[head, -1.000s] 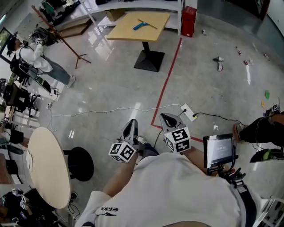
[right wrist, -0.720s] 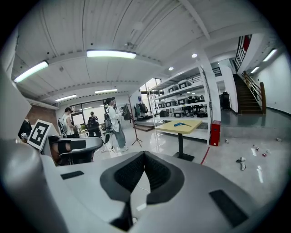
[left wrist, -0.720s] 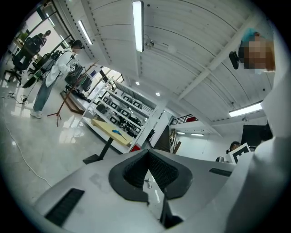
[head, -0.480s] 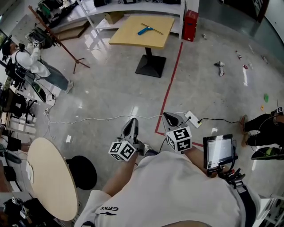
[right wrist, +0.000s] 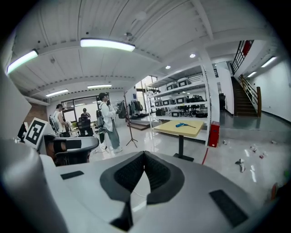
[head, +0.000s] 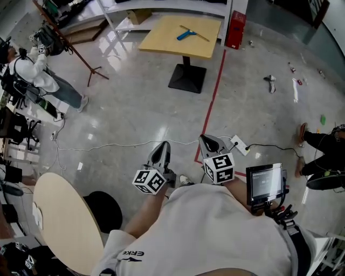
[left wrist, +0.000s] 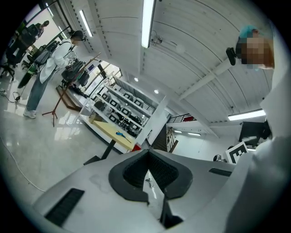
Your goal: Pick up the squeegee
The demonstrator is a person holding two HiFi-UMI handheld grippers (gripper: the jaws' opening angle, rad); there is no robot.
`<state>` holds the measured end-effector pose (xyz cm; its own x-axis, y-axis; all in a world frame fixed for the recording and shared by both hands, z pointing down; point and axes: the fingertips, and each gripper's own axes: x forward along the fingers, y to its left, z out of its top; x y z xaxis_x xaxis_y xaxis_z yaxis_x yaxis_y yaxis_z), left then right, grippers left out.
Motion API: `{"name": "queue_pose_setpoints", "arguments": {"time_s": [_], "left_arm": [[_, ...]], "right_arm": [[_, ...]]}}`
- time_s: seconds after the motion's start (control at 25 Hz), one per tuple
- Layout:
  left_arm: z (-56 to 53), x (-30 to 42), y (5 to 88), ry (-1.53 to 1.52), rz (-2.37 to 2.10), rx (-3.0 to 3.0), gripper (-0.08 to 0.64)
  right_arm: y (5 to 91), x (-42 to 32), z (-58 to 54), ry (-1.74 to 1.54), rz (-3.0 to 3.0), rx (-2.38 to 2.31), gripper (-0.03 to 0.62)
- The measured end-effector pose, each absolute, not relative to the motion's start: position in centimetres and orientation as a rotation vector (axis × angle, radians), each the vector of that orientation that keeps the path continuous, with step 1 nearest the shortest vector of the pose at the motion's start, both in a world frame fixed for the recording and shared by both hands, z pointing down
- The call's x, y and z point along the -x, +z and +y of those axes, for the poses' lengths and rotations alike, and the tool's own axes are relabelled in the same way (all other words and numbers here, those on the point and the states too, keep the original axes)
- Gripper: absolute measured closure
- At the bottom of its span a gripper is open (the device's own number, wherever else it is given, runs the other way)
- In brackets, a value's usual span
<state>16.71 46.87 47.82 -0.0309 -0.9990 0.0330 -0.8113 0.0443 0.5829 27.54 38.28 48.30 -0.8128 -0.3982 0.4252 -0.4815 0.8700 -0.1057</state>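
Squeegee [head: 186,34], blue-handled, lies flat on the square yellow table [head: 161,40] at the far end of the room, well apart from both hand-held grippers. Behind that table a white shelving rack [right wrist: 182,98] carries rows of dark cases. A cardboard box [head: 139,15] sits on a low shelf, and its contents cannot be made out. A red cabinet [head: 236,24] stands just beside the table's right edge.

The left hand-held gripper [left wrist: 148,152] has its jaws together with nothing between them. The right hand-held gripper [right wrist: 144,153] is likewise closed and empty. Both are held out side by side in front of the person's chest, above the floor [head: 135,108].

That floor is glossy grey, crossed by a red tape line [head: 213,102] and a thin white cable [head: 118,144] that runs to a power strip [head: 240,145]. A pale round table [head: 64,226] and a black stool [head: 105,210] stand at the lower left. Another person [head: 38,73] in a white top stands at the far left.
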Motion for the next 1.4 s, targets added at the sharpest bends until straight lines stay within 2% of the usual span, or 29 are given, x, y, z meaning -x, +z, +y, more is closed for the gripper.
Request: {"name": "queue_pose_setpoints", "arguments": {"time_s": [0.68, 1.4], "left_arm": [[47.0, -7.2, 50.3, -0.560, -1.913, -1.767, 0.555], [31.5, 1.2, 48.7, -0.487, -1.969, -1.777, 0.555]], "right_arm": [[50.0, -17.5, 36.8, 0.279, -2.638, -0.644, 0.588], [48.8, -9.2, 20.5, 0.305, -2.701, -0.644, 0.588]]}}
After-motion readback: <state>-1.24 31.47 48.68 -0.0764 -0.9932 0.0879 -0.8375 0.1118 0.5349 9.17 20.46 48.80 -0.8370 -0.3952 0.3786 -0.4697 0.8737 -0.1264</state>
